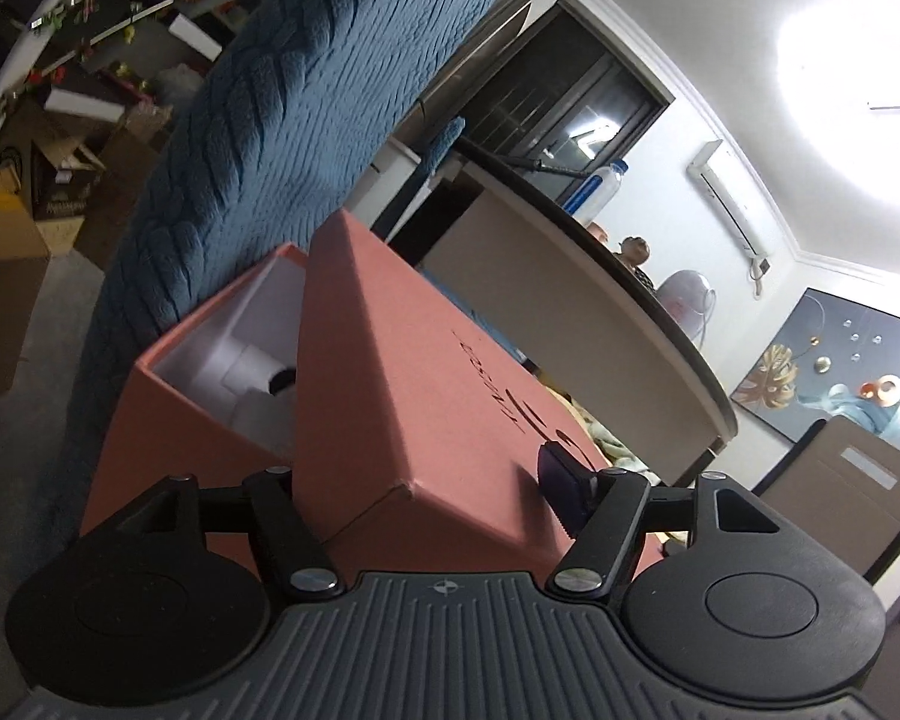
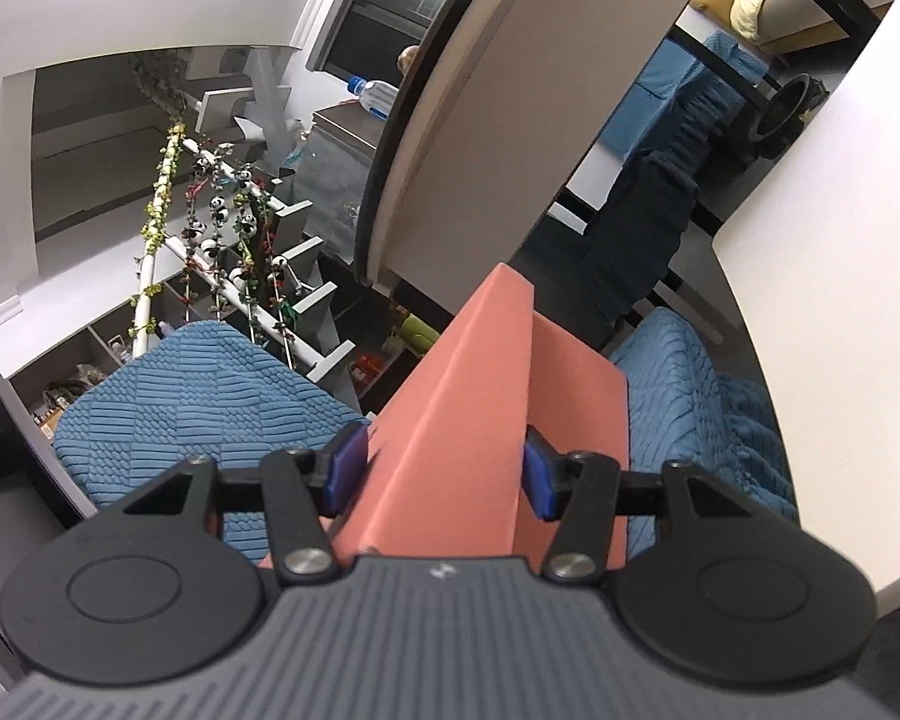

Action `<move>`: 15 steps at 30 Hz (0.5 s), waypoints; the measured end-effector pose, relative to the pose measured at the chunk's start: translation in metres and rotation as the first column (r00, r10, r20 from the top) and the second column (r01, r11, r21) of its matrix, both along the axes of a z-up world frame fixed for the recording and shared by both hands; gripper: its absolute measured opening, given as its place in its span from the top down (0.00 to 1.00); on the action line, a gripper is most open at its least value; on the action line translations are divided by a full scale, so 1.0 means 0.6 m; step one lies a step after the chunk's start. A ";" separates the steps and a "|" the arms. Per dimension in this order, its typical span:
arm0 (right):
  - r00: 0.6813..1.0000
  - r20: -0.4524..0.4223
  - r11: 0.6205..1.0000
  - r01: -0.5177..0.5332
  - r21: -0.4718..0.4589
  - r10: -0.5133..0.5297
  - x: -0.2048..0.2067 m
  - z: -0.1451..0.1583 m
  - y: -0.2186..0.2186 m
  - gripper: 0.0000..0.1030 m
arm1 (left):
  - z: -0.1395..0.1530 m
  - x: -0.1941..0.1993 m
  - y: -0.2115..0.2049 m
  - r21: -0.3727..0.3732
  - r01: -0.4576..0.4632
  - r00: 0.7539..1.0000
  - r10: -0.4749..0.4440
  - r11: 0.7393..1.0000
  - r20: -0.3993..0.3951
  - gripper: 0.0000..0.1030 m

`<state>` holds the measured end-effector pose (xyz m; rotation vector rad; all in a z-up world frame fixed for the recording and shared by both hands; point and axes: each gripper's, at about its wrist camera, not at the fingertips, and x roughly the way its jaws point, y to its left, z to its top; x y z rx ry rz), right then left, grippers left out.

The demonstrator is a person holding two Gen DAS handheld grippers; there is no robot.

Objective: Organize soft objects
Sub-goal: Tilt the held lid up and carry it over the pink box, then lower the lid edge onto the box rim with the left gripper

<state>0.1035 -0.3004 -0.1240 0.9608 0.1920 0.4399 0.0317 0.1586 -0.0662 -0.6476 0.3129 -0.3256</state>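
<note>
A salmon-pink box lid stands tilted over its open box, which holds a white insert. My left gripper is shut on the lid's near end; its right blue pad presses the printed top, and the left fingertip is hidden behind the lid. In the right wrist view the same lid sits between both blue pads, with my right gripper shut on it. A blue textured cushion rises behind the box and shows again as the blue cushion under it.
A round table with a beige rim carries a plastic bottle. Cardboard boxes stand at left. A shelf rack with flower garlands is beyond the cushion. A white tabletop fills the right side.
</note>
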 end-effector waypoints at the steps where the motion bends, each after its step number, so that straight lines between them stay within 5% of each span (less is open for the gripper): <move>1: 1.000 0.001 1.000 0.003 -0.004 -0.003 0.002 0.002 0.002 0.47 | 0.001 0.000 -0.001 0.003 -0.006 1.000 0.006 1.000 0.001 0.28; 9: 1.000 0.007 1.000 -0.016 -0.004 0.016 0.021 -0.009 0.066 0.47 | 0.001 0.010 0.015 -0.034 -0.008 1.000 0.008 0.999 -0.010 0.25; 15: 0.999 -0.003 0.999 -0.047 0.015 0.047 0.039 -0.008 0.062 0.47 | 0.006 0.043 0.039 -0.061 0.104 0.992 -0.108 0.993 -0.061 0.21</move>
